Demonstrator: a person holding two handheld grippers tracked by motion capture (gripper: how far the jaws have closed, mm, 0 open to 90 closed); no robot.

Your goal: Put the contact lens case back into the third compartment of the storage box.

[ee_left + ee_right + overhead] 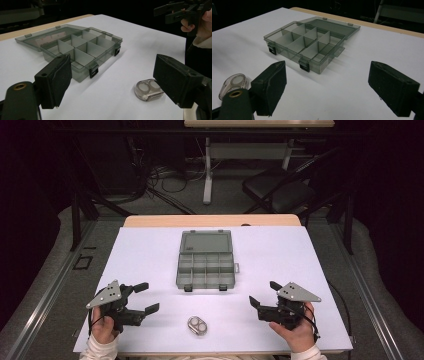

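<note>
The left gripper [145,298] is hovering with fingers open and empty. The small clear case [198,325] is lying on the counter [280,255] between the grippers, near the open organizer box [205,260]. The right gripper [263,294] is holding its fingers wide apart, empty.

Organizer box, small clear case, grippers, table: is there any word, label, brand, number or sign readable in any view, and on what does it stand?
None can be read.
Organizer box: a faint pinkish patch shows through its open lid in the left gripper view, too blurred to tell whether it is print.
Small clear case: no marking visible.
Left gripper and right gripper: plain black jaws, grey plates without lettering.
White table sheet: blank.
</note>
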